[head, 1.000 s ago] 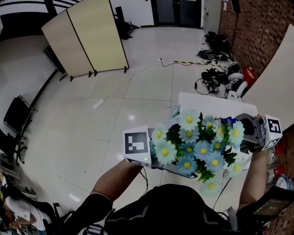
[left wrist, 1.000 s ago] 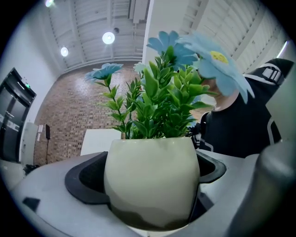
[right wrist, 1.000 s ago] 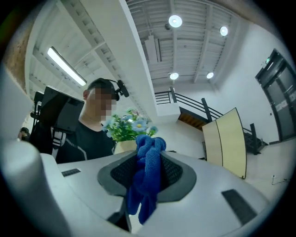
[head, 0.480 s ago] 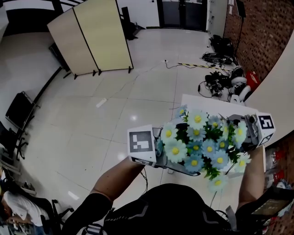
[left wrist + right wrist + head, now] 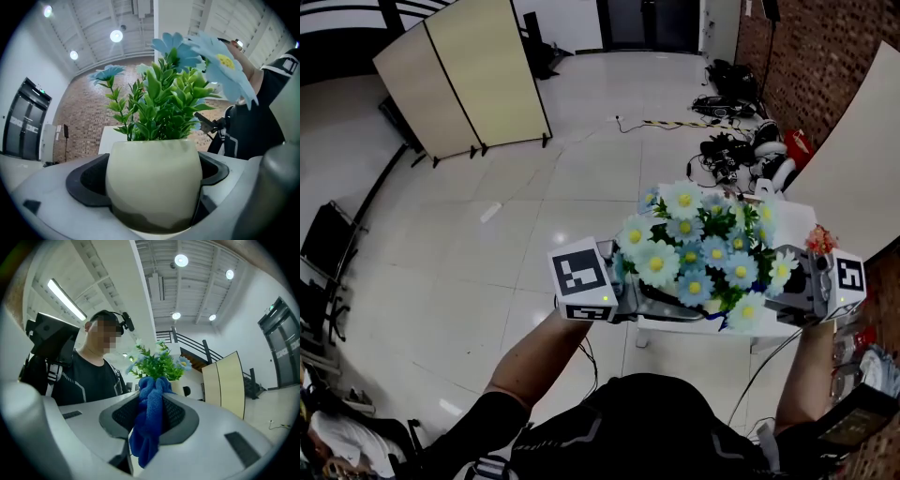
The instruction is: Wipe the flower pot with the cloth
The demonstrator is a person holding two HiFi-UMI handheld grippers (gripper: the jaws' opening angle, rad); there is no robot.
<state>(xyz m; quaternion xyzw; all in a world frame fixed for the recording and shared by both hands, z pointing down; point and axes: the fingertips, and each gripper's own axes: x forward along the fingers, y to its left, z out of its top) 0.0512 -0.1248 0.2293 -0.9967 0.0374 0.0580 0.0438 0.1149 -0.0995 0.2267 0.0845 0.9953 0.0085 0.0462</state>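
Room first: shiny pale tile floor (image 5: 487, 234), a beige folding screen (image 5: 469, 80) standing at the back left, a brick wall (image 5: 806, 47) down the right, and a messy pile of cables and gear (image 5: 731, 150) on the floor next to it. Right below the person there's a small white table (image 5: 684, 330).

The flower pot (image 5: 154, 164) is a cream, rounded one. It sits between the jaws of the left gripper (image 5: 152, 180), which are clamped against its sides. It's upright, long axis pretty much vertical, with the green stems and the blue and white daisies (image 5: 703, 253) pointing up at the head camera. From above you only get blooms; the pot itself is hidden under them. It's over the table, but I can't tell if the base is touching it.

The right gripper (image 5: 150, 416) has its jaws closed on a blue cloth (image 5: 146, 441), bunched up, with a tail hanging below the jaws. It's facing the plant from the other side, close in. Can't tell whether the cloth is actually touching the pot.
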